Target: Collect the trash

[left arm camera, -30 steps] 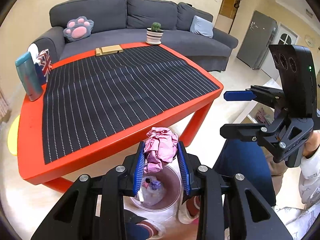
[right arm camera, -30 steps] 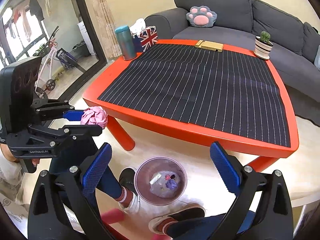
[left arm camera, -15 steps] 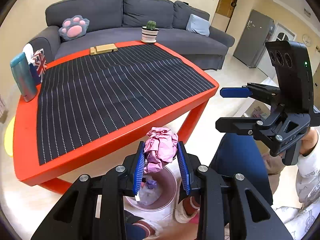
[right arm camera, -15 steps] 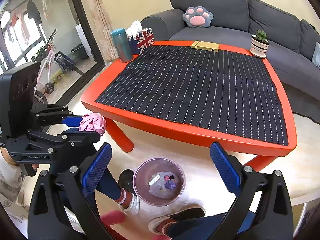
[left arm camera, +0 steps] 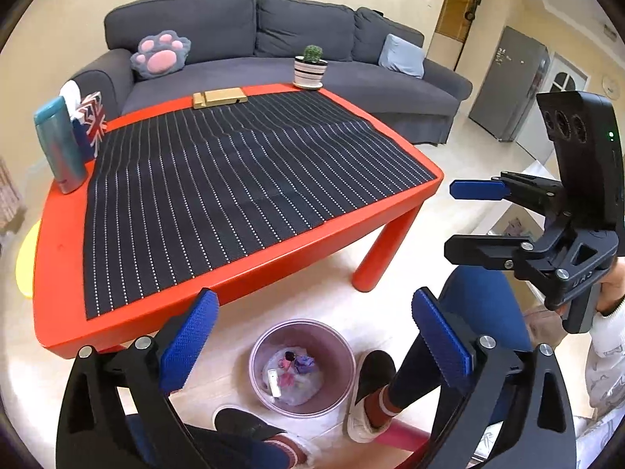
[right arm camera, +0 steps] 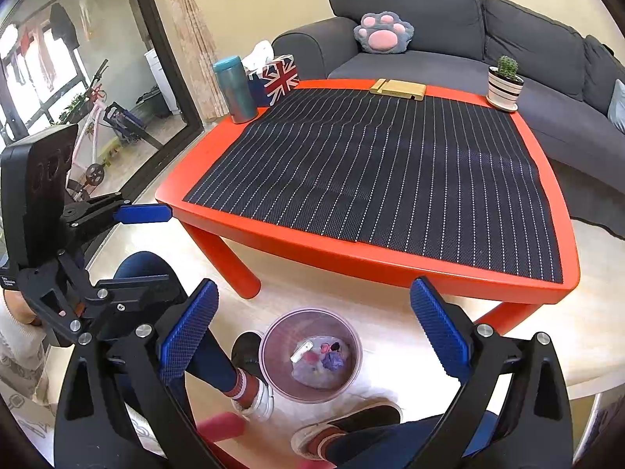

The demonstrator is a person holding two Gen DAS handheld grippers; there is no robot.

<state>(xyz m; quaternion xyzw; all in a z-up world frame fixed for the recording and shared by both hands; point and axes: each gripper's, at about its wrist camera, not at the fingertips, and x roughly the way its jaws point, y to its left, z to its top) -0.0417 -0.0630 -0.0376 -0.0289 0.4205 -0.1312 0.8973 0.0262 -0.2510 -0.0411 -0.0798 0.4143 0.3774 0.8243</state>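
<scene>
Now that the left claw (left arm camera: 310,326) has just sprung wide, nothing sits between its blue pads; the crumpled pink paper it gripped a second ago is gone from them and presumably lies among the scraps in the waste bin (left arm camera: 343,355) directly below. The right claw (right arm camera: 312,320) hangs spread and empty. The striped mat (left arm camera: 234,179) on the bench (left arm camera: 273,262) shows no litter.

Red table (left arm camera: 242,269) under striped mat (left arm camera: 234,172); far edge: cactus pot (left arm camera: 310,68), wooden block (left arm camera: 218,97); left: tumbler (left arm camera: 60,144), tissue box (left arm camera: 91,123).
</scene>
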